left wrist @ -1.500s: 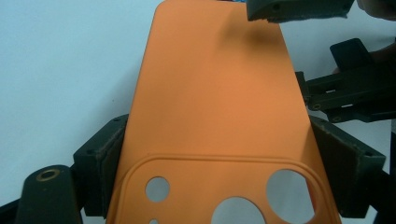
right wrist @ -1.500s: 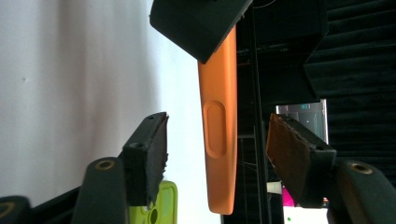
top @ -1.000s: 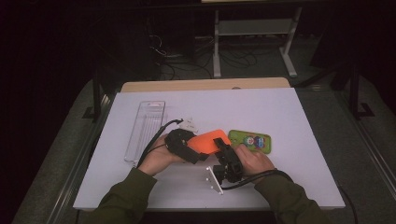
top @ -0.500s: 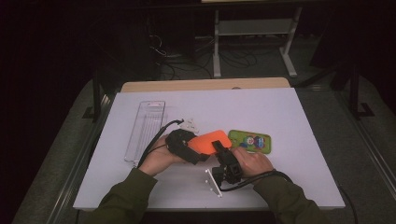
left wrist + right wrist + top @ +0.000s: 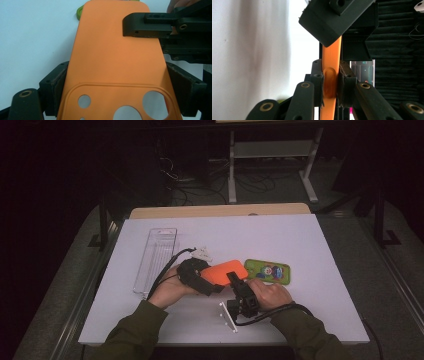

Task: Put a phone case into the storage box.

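Note:
An orange phone case (image 5: 226, 271) is held just above the white table, camera holes toward my left gripper (image 5: 212, 280). In the left gripper view that gripper (image 5: 120, 91) is shut across the orange case's (image 5: 112, 55) width, one jaw on each long edge. My right gripper (image 5: 234, 280) comes in from the near side. In the right gripper view the orange case (image 5: 331, 75) stands edge-on between its pads (image 5: 317, 75), which have just been closing and now press on both faces. A green phone case (image 5: 267, 270) lies flat just to the right.
A clear plastic tray (image 5: 156, 259) lies at the left of the white table top (image 5: 310, 245). A small white object (image 5: 202, 253) sits behind my left hand. The wooden table edge (image 5: 220, 211) runs along the back, with dark floor and a stand beyond.
The right gripper's jaws have closed onto the orange case's edge. Both hands and the case have kept their places.

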Demonstrator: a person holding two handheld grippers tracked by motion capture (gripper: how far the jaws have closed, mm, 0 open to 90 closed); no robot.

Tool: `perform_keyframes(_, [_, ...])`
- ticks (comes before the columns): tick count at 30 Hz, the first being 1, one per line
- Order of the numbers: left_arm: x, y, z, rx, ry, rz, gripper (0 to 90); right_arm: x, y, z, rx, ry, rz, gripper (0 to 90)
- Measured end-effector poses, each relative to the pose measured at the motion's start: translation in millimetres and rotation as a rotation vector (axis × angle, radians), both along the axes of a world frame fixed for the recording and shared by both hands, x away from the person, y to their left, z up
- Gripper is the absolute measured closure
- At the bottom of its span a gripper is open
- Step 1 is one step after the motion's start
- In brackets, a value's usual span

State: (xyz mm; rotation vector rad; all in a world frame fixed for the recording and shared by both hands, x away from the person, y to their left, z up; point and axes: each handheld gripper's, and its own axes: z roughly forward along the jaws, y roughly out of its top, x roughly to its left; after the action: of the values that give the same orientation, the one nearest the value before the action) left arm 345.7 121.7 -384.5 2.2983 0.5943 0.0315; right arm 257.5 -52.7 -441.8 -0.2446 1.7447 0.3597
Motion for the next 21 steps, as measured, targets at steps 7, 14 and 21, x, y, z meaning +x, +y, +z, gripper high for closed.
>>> perform_keyframes(7, [1.4, 0.5, -1.3, -0.016, 0.011, -0.003, 15.1, -0.7, 1.4, -1.4, 0.001, -0.021, -0.010, 80.3])
perform_keyframes(14, [2.6, 1.6, -1.7, -0.033, 0.027, -0.007, 14.4, -1.4, 0.9, -0.9, 0.005, -0.030, -0.012, 81.2])
perform_keyframes(21, [1.3, 2.7, -0.8, -0.065, 0.030, -0.016, 11.9, -2.7, 0.4, 1.3, 0.007, -0.011, -0.009, 82.1])
